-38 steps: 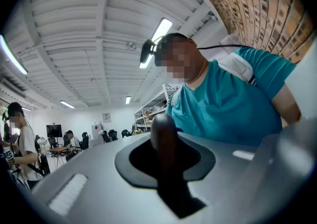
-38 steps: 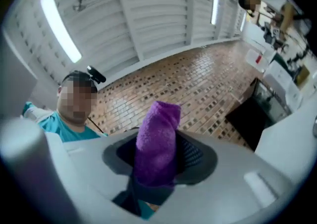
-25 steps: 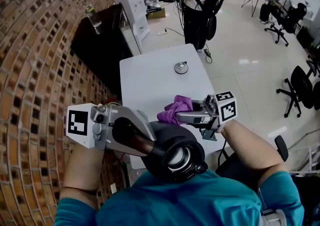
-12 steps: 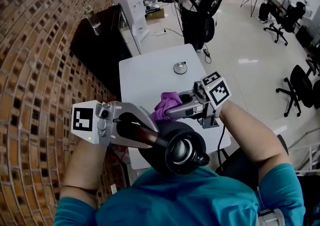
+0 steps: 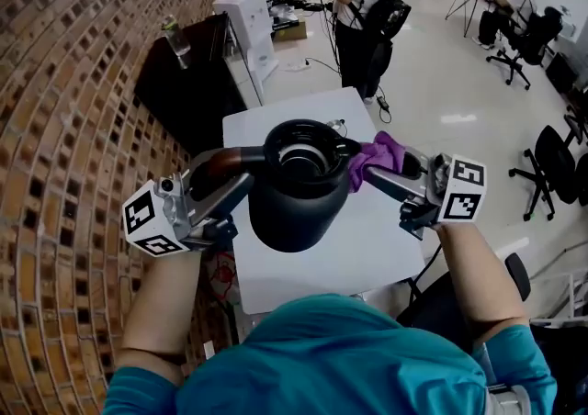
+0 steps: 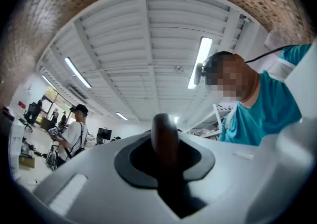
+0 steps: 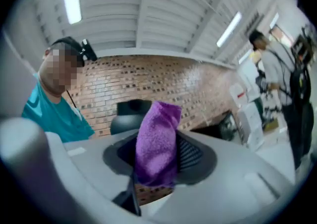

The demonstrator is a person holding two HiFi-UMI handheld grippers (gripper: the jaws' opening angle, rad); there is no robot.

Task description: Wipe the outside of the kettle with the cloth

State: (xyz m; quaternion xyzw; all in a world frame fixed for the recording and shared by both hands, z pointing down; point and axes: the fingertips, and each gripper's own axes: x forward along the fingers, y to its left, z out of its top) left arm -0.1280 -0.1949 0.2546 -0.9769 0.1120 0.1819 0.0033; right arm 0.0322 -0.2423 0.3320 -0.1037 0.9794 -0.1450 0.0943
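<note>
A black kettle [image 5: 294, 188], without a lid, hangs upright above the white table [image 5: 367, 248]. My left gripper [image 5: 234, 182] is shut on its brown handle [image 5: 223, 162], which fills the gap between the jaws in the left gripper view [image 6: 165, 136]. My right gripper [image 5: 381, 173] comes in from the right, shut on a bunched purple cloth [image 5: 377, 152]. The cloth lies against the kettle's upper right side by the spout. In the right gripper view the cloth [image 7: 157, 143] stands up between the jaws, with the dark kettle [image 7: 130, 114] just behind it.
A brick wall [image 5: 64, 128] runs along the left, and a black cabinet [image 5: 184, 83] stands past the table. Behind the table stands a person with a backpack [image 5: 363, 0]. Office chairs [image 5: 551, 156] stand at the right. A small round lid [image 5: 337, 122] peeks out behind the kettle's rim.
The kettle has swung from lying with its mouth towards me to upright, and has moved out over the table. The right gripper with the cloth has shifted to the kettle's right side.
</note>
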